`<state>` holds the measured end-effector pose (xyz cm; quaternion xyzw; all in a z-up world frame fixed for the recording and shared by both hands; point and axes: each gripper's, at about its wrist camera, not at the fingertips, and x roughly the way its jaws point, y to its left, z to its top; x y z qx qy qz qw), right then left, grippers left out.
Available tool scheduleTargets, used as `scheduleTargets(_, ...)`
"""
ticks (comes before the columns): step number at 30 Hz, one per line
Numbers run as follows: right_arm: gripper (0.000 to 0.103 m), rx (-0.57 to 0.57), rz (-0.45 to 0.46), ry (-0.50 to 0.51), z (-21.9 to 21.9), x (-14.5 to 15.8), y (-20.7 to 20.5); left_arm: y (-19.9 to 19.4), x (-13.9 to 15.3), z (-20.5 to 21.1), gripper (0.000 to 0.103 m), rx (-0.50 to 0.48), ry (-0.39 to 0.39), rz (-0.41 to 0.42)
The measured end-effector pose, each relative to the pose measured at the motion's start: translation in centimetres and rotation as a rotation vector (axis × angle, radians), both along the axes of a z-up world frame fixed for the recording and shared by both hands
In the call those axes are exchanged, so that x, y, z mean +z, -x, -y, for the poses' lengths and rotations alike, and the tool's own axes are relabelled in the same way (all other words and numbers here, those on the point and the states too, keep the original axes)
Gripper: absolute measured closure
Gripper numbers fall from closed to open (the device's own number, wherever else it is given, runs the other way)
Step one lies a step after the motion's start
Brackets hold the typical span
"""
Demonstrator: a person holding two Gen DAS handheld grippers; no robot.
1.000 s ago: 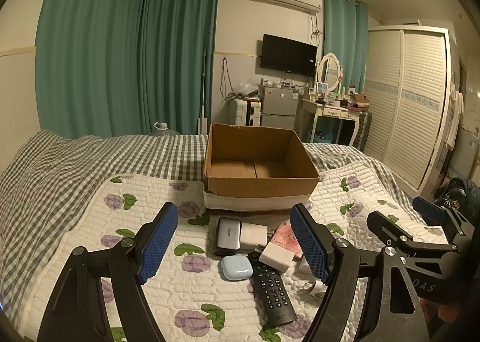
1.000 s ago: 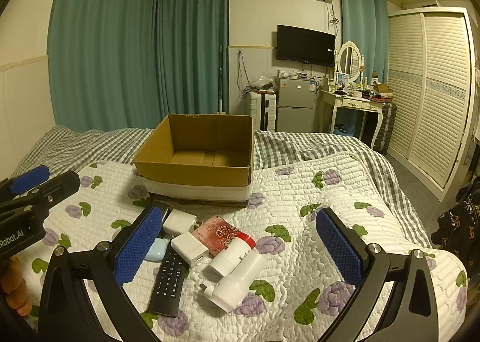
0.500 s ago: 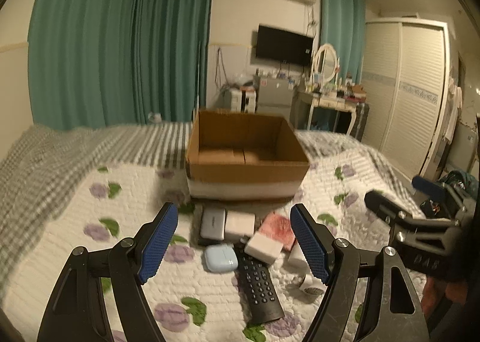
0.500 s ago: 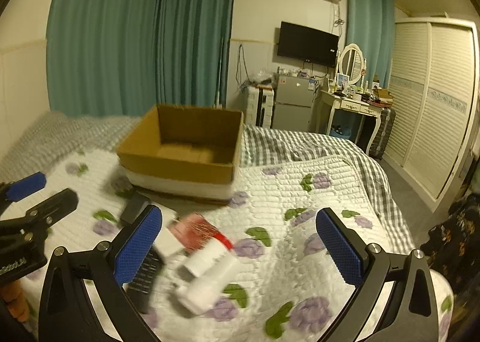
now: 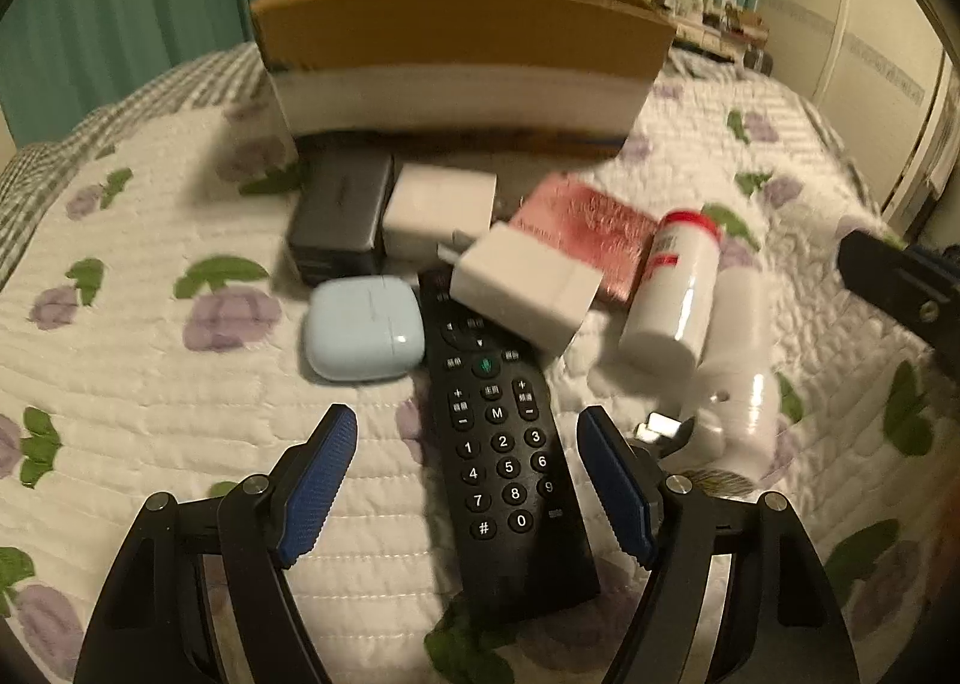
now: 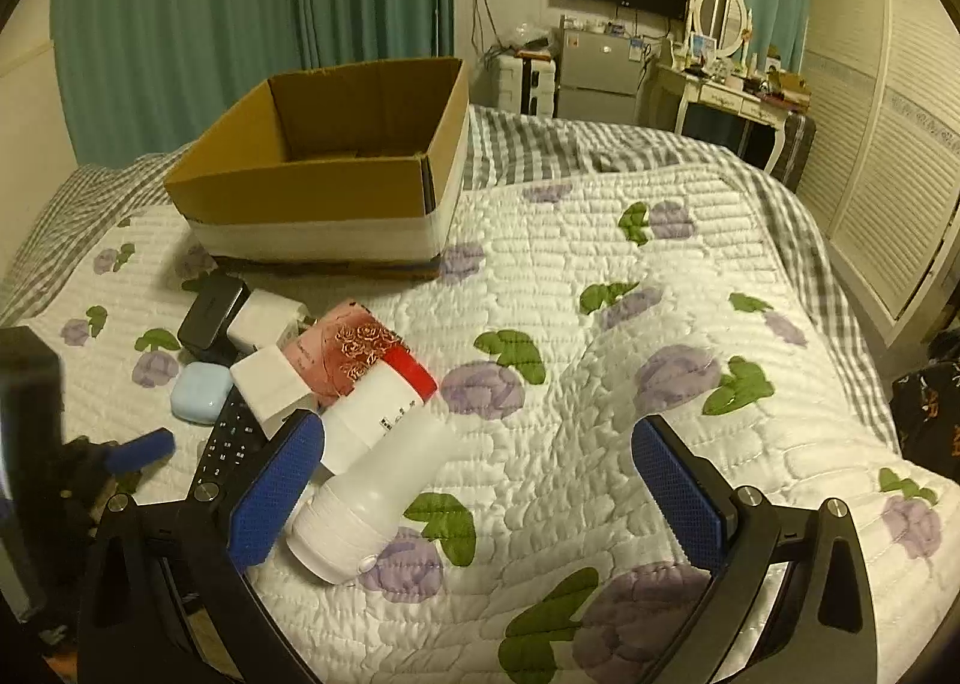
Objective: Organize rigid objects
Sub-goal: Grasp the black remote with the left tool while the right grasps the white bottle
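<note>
The left gripper (image 5: 465, 480) is hanging low over the bed quilt (image 5: 150, 402) with its blue pads spread wide on either side of the black remote control (image 5: 501, 444). The remote is lying flat between the fingers; whether either pad is touching it cannot be told. Nothing is being pinched.

The right gripper (image 6: 474, 480) is also standing wide apart, gripping nothing. Its left pad (image 6: 273, 489) is sitting just beside the white flashlight-shaped device (image 6: 378, 498), which is lying on the quilt; the right pad is hanging over bare quilt, well apart from any item.

The items to be sorted are lying in a tight cluster on the quilt, in front of the cardboard box (image 5: 456, 42):
- a dark rectangular case (image 5: 342, 216), nearest the box, with a white adapter (image 5: 441, 210) touching its side;
- a pale blue earbud case (image 5: 360, 327), just beside the upper end of the remote;
- a second white charger block (image 5: 528, 288), resting over the top end of the remote;
- a pink patterned packet (image 5: 591, 231), partly under that block;
- a white bottle with a red cap (image 5: 675, 288), lying on its side against the white device.

The box is standing open on the quilt. The part of its interior visible in the right wrist view is showing no items.
</note>
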<state>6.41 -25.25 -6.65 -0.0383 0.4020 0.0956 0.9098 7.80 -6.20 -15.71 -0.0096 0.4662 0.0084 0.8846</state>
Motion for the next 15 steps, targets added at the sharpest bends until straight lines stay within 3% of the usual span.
scheduleTargets(3,0.0,0.004,-0.013,0.004,-0.2,-0.3,-0.2,-0.3,-0.9,0.0,0.028,-0.008,0.004,-0.03)
scheduleTargets(7,0.0,0.004,-0.019,0.028,-0.6,-0.6,-0.3,0.1,-0.7,0.6,0.055,-0.06,0.036,-0.038)
scheduleTargets(15,0.0,0.019,-0.048,0.079,-1.8,-1.4,-0.4,0.9,1.1,-1.0,0.061,-0.012,0.068,-0.017)
